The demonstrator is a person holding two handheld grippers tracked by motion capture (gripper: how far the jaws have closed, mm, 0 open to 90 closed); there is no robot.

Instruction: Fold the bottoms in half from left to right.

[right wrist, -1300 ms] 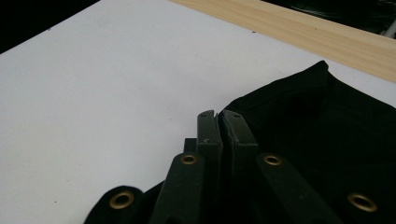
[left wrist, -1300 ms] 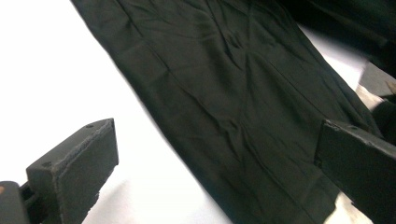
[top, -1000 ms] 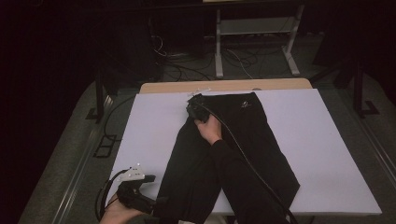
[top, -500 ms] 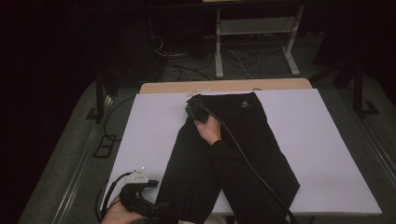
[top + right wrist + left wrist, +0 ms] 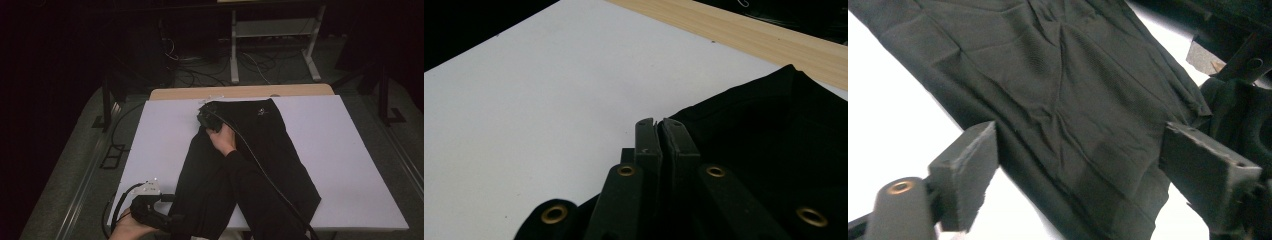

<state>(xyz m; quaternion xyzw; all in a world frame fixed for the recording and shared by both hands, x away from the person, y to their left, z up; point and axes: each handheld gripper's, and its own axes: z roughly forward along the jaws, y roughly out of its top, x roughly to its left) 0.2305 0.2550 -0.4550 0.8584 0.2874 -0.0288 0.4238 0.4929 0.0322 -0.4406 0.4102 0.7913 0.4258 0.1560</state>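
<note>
A: From the high view, what lies on the desk (image 5: 350, 165)?

B: A pair of black trousers (image 5: 270, 150) is spread over the white sheet, waistband at the far end, legs running toward the person. A small pale logo (image 5: 261, 113) sits near the waistband, too small to read. The right claw (image 5: 206, 118) rests at the waistband's left corner, with the right hand (image 5: 222, 139) behind it and a cable trailing back over the cloth. The left claw (image 5: 172, 220) sits at the near left corner of the desk, beside the hem of one leg.

A: And the left gripper view?

B: The left claw (image 5: 1078, 175) stands wide, its two black jaws on either side of a trouser leg (image 5: 1073, 115). The jaws have just been closing in, with the creased cloth between them, but the pads do not press on it.

A: The right gripper view?

B: The right claw (image 5: 659, 131) is closed tight, its jaws nearly meeting at the edge of the black fabric (image 5: 774, 135). Whether cloth is pinched between them cannot be told. Beyond lie the white sheet and a strip of bare wood (image 5: 744, 30) at the far edge of the desk.
</note>
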